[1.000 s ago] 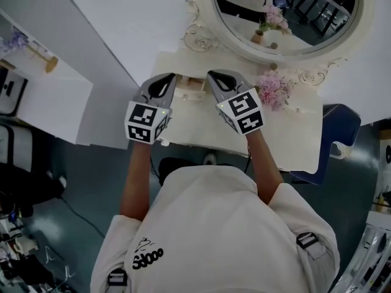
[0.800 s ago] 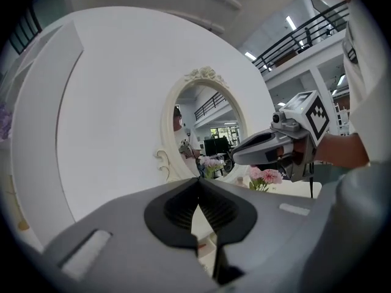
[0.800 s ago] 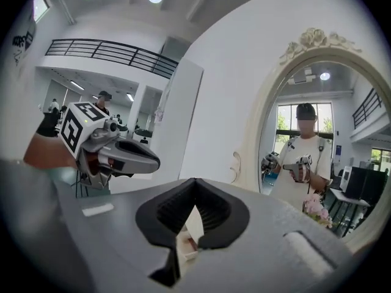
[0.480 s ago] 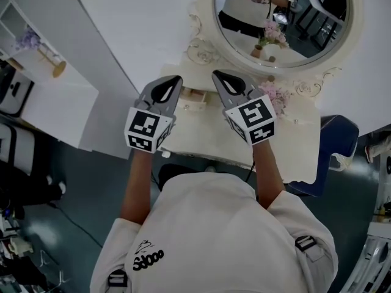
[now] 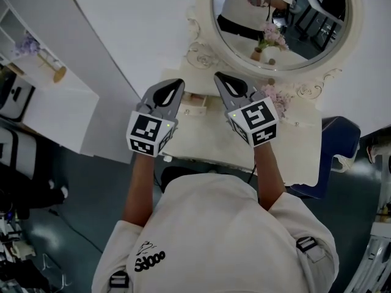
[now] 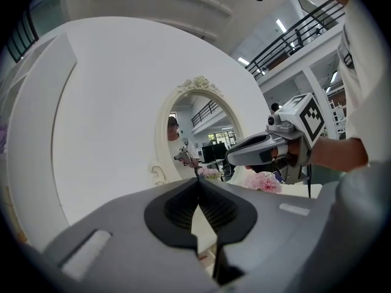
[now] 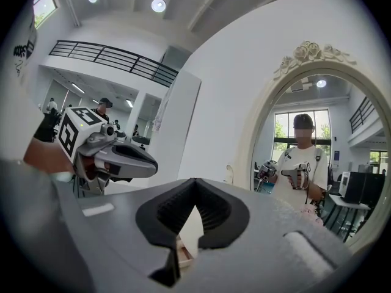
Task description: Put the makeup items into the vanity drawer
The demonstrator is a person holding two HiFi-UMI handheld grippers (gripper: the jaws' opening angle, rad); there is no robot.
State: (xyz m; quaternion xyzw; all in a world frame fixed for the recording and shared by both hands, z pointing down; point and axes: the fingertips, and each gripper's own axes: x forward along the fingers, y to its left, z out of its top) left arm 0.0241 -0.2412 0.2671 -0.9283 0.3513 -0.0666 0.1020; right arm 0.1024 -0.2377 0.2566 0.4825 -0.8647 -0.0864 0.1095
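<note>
A cream vanity table (image 5: 208,140) stands under an oval mirror (image 5: 281,23). A small drawer (image 5: 195,105) on its top stands pulled open, between and below my two grippers. My left gripper (image 5: 179,82) hovers over the table's left part, shut with nothing in it; its ribbed pads meet at the tip (image 6: 198,179). To the right of the drawer, my right gripper (image 5: 217,75) is also shut and empty (image 7: 194,180). Each gripper shows in the other's view, held level. I cannot make out any makeup items.
Pink flowers (image 5: 274,97) stand on the table right of my right gripper. A blue seat (image 5: 337,140) is at the table's right end. A white shelf unit (image 5: 52,105) stands to the left. The wall and mirror frame close off the far side.
Both grippers have eased a little forward toward the mirror and stay shut. The head view has shifted slightly.
</note>
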